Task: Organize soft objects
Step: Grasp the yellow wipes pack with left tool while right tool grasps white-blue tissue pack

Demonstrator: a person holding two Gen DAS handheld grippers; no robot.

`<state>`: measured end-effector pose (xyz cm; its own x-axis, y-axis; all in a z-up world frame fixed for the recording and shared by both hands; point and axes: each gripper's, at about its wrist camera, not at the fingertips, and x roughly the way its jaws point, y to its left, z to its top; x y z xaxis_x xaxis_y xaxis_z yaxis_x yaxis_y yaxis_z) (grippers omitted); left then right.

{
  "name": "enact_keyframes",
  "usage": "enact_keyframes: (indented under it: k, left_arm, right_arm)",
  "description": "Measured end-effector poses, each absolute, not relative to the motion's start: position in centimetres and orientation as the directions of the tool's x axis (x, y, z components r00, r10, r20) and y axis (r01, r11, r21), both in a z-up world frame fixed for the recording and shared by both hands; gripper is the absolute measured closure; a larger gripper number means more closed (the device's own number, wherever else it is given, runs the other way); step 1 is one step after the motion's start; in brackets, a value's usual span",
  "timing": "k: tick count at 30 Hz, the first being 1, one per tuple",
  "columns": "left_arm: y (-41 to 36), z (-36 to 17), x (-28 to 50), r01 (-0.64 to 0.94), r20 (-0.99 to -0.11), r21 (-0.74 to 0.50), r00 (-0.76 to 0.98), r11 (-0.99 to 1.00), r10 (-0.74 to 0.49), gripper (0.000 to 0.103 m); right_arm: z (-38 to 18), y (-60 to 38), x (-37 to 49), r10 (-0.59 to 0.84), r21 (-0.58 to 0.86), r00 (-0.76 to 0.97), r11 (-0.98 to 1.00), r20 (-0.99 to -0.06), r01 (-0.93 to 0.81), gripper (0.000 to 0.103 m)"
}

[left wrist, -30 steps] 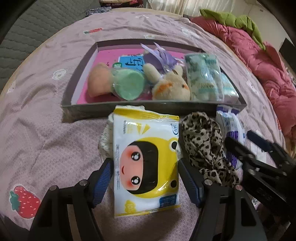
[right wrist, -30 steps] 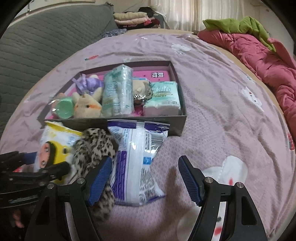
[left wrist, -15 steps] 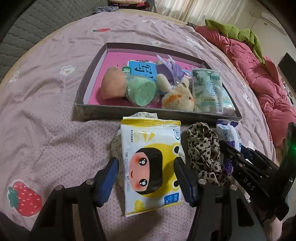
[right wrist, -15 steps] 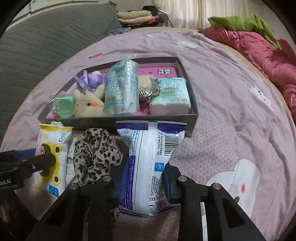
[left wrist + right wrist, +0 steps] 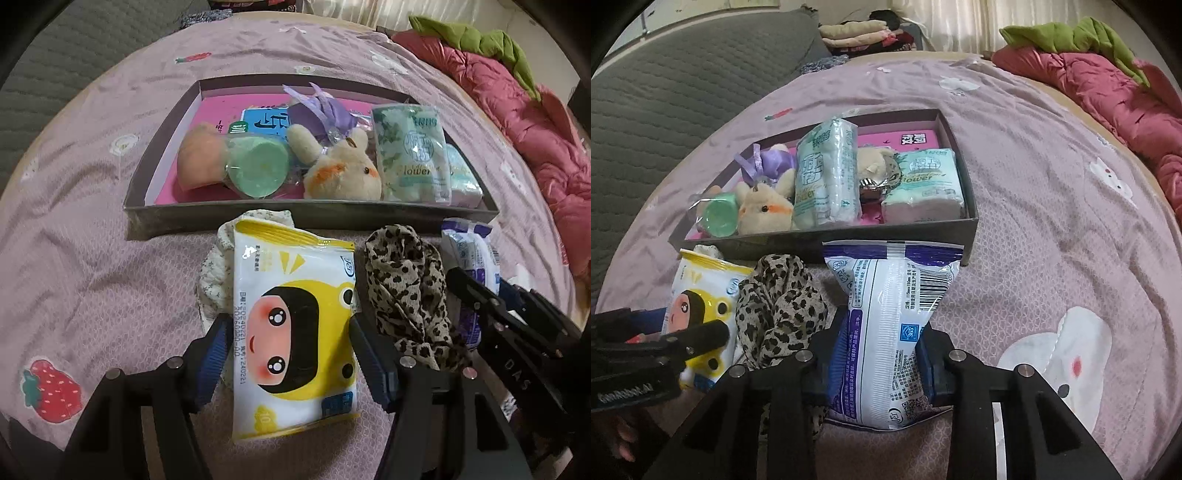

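A yellow wipes pack [image 5: 295, 332] with a cartoon face lies on the purple bedspread between the pads of my left gripper [image 5: 288, 325]. Both pads touch its long sides, and the jaws are opening a little. A cream floral cloth [image 5: 214, 277] sticks out from under it. My right gripper [image 5: 881, 332] pinches the waist of a white and purple pack [image 5: 890, 295], its jaws easing open slightly. A leopard-print scarf [image 5: 406, 280] lies bunched between the two packs. Just beyond stands the dark box [image 5: 295, 216] with a pink floor.
Inside the box are a plush rabbit [image 5: 343, 173], a green roll [image 5: 258, 170], a purple bow and mint tissue packs [image 5: 410, 147]. A red quilt [image 5: 1108, 85] with a green cloth on it lies at the right. A grey quilted cushion [image 5: 665, 110] borders the bed's left.
My right gripper went from wide open to pinched on the white and purple pack. My left gripper's fingers drew in against the yellow pack's sides.
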<state>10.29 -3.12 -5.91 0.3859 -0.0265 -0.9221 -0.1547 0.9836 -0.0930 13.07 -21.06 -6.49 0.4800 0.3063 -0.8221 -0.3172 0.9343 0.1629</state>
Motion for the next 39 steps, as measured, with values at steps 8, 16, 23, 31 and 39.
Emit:
enact_keyframes:
  k: [8,16,23,31,39]
  left_arm:
    - [-4.2,-6.9,10.7,-0.145,-0.927,-0.031,0.374,0.989,0.025,0.033]
    - [-2.3,-6.5,10.2,-0.166,-0.917,-0.129,0.396,0.978,-0.054,0.053]
    - [0.2,-4.8,8.5,-0.16,-0.887,-0.236,0.438,0.958,-0.145,0.058]
    - [3.1,-2.2,8.1,-0.182,-0.849,-0.276,0.506,0.944,-0.151,0.069]
    - [2.6,-3.6,7.6,-0.182,-0.876,-0.262,0.457,0.948,-0.155,0.067]
  right_arm:
    - [-6.7,-21.1,13.3,0.312,0.171,0.484,0.934,-0.818,-0.315,0.066]
    - [-6.5,-20.9,13.2,0.31,0.153,0.493,0.93,-0.813,-0.333,0.069]
    - [-5.7,-21.3,12.8,0.315,0.157,0.51,0.931,-0.801,-0.328,0.07]
    - [-4.2,-22.0,12.1,0.319,0.166,0.535,0.935,-0.782,-0.314,0.071]
    - [-3.9,-22.2,11.7,0.322,0.175,0.537,0.936,-0.78,-0.307,0.07]
